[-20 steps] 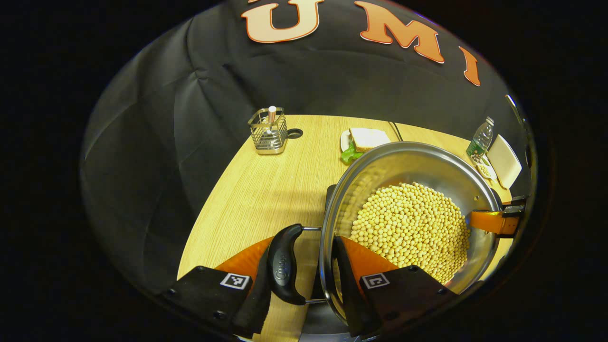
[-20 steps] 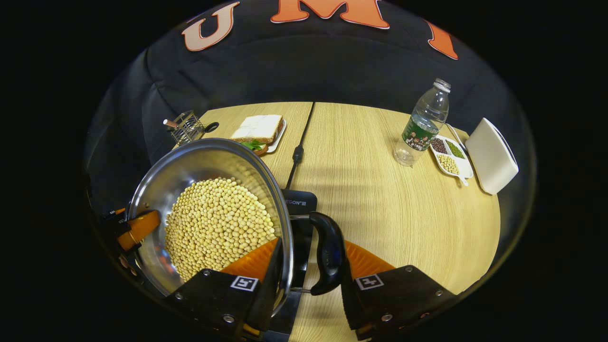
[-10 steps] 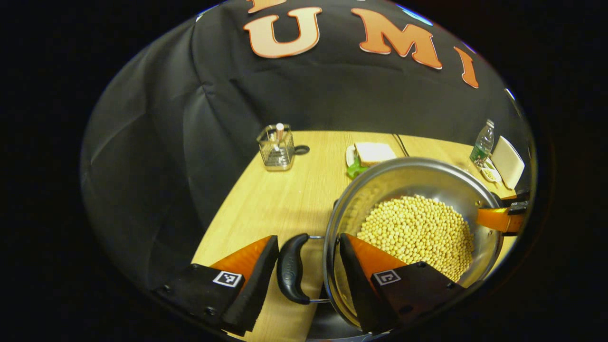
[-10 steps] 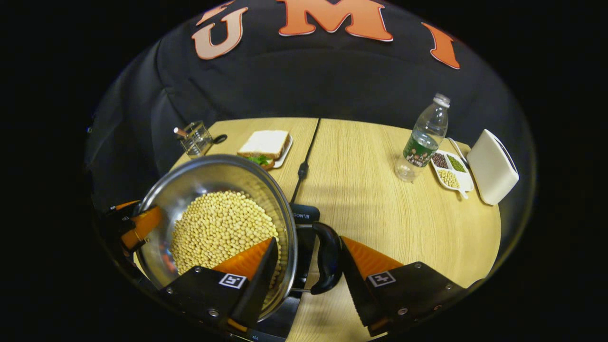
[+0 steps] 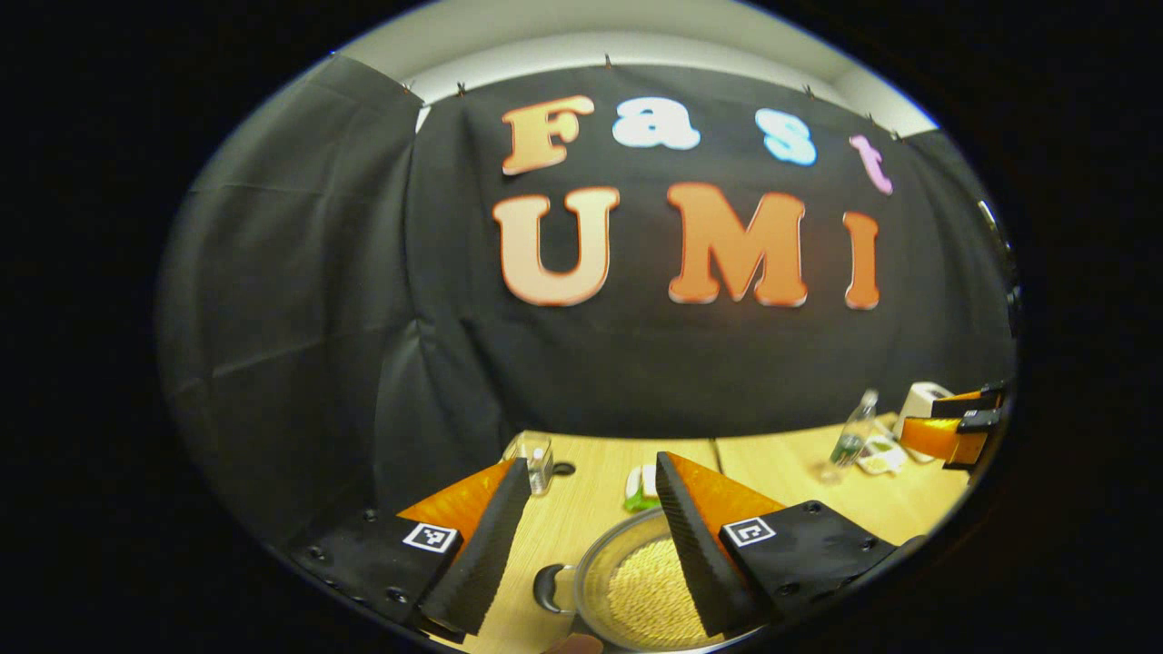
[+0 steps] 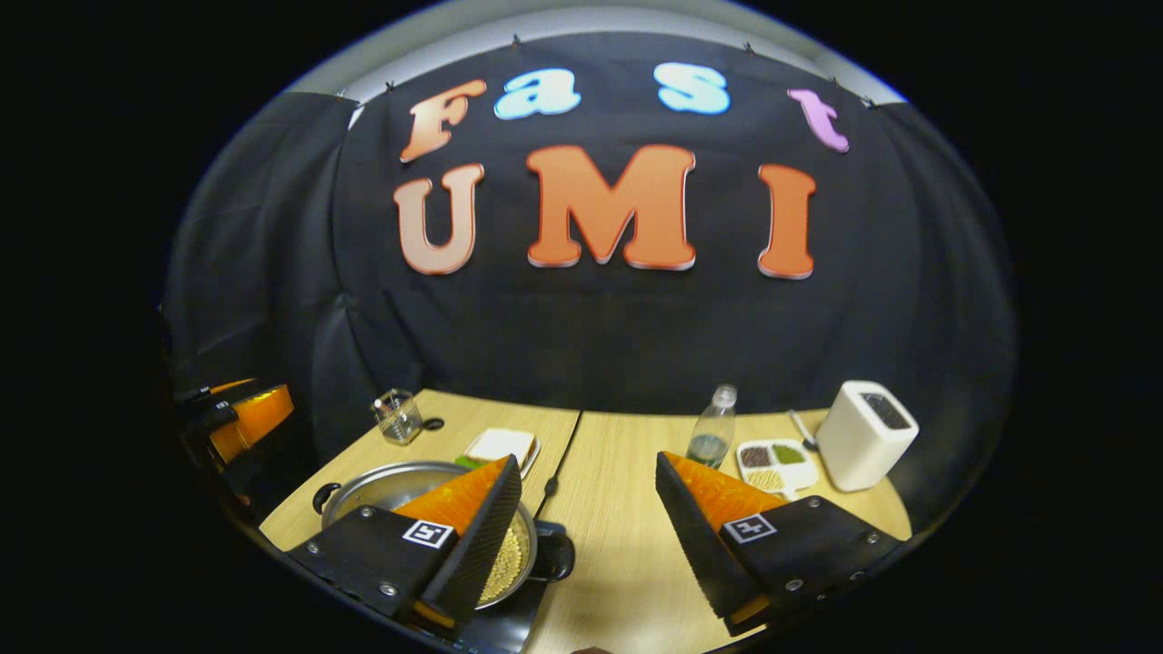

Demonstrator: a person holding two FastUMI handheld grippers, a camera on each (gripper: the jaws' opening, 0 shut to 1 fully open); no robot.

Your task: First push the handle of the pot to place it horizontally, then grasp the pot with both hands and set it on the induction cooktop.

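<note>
The steel pot point(image 6: 391, 479) holds yellow beans point(image 6: 510, 556) and sits on the black induction cooktop point(image 6: 505, 623), low in the right gripper view. One black side handle point(image 6: 561, 557) lies flat on its right, the other point(image 6: 324, 496) on its left. My right gripper point(image 6: 589, 461) hangs open above and behind the pot, holding nothing. In the left gripper view the pot point(image 5: 592, 570) and its left handle point(image 5: 547, 589) lie below my open, raised left gripper point(image 5: 592, 463). The other gripper point(image 5: 952, 427) shows at the far right.
On the wooden table point(image 6: 627, 509) stand a wire basket point(image 6: 397, 416), a sandwich plate point(image 6: 499, 446), a water bottle point(image 6: 712, 437), a divided tray of beans point(image 6: 772, 460) and a white box point(image 6: 867, 434). A black cable point(image 6: 558, 461) runs back from the cooktop.
Both grippers have opened off the pot's side handles and risen up and back. The pot stays on the cooktop and now looks small below them.
</note>
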